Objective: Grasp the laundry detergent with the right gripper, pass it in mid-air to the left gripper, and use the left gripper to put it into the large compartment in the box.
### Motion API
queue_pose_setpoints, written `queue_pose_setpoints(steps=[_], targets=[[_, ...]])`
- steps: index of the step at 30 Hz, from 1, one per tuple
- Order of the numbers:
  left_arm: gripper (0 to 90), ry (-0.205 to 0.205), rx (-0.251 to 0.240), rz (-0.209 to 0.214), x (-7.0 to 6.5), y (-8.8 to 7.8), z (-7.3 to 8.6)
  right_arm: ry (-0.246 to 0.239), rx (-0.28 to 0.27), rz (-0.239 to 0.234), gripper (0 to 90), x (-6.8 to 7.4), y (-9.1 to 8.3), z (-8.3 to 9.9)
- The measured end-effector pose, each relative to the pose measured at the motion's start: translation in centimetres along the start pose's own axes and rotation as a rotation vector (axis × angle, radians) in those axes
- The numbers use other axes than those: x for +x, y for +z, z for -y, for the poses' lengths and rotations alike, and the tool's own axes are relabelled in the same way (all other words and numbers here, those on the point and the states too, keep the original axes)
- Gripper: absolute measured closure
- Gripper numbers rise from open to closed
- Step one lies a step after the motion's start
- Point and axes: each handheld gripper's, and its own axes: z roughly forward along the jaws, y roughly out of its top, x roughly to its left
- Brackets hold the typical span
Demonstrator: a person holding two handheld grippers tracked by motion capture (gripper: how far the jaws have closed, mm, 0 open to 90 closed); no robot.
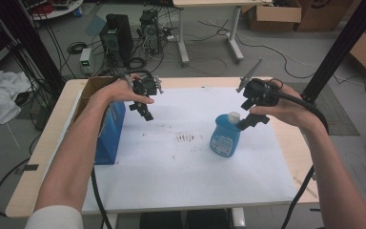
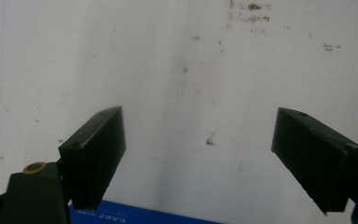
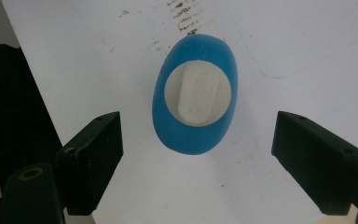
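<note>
My right gripper [image 1: 244, 125] is hanging just above the blue bottle [image 1: 225, 136], jaws spread wide and pinching nothing, and in the right gripper view I am looking straight down on that bottle [image 3: 196, 135], its white cap [image 3: 197, 93] sitting between my two black jaws but lower than them, with clear gaps on both sides. The bottle is standing upright on the white sheet [image 1: 171, 162] that is covering the counter [image 1: 43, 157], right of the sheet's middle and just beside a patch of brown smudges [image 1: 186, 137]. My left gripper [image 1: 145, 113] is hovering over the far left part of the sheet, well apart from the bottle, and its jaws are also gaping open with nothing between them; in the left gripper view I am seeing bare, speckled sheet [image 2: 196, 70] beneath them and a strip of blue box [image 2: 135, 217] at the bottom edge. That blue box [image 1: 109, 133] is standing at the sheet's left edge, with an open cardboard box [image 1: 89, 90] just behind it, under my left forearm.
</note>
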Motion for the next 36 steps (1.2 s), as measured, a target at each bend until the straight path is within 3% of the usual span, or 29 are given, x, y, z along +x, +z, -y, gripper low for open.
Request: queue_pose_setpoints(steps=[4, 11, 14, 23, 27, 30, 36], targets=[[18.3, 0.004, -0.009, -0.004, -0.1, 0.0, -0.1, 0.054, -0.027, 0.009, 16.0, 0.4, 0.9, 0.9], [18.4, 0.004, -0.017, -0.009, -0.1, -0.1, 0.0, 0.091, -0.065, 0.010, 16.0, 0.8, 2.3, 2.0], [18.3, 0.007, -0.021, -0.008, -0.1, -0.1, -0.1, 0.122, -0.107, 0.018, 15.9, 1.2, 3.3, 2.8], [18.3, 0.008, -0.022, -0.005, -0.2, 0.0, -0.1, 0.170, -0.134, 0.005, 16.6, 1.7, 5.4, 4.0], [18.3, 0.013, -0.017, -0.007, -0.1, -0.1, -0.1, 0.218, -0.175, 0.028, 16.1, 1.6, 6.8, 4.7], [18.3, 0.020, -0.023, -0.013, -0.2, -0.1, -0.1, 0.222, -0.177, 0.041, 17.3, 1.7, 7.3, 4.8], [18.3, 0.013, -0.032, -0.010, -0.2, -0.1, 0.0, 0.251, -0.231, 0.037, 17.1, 1.7, 7.8, 5.2]])
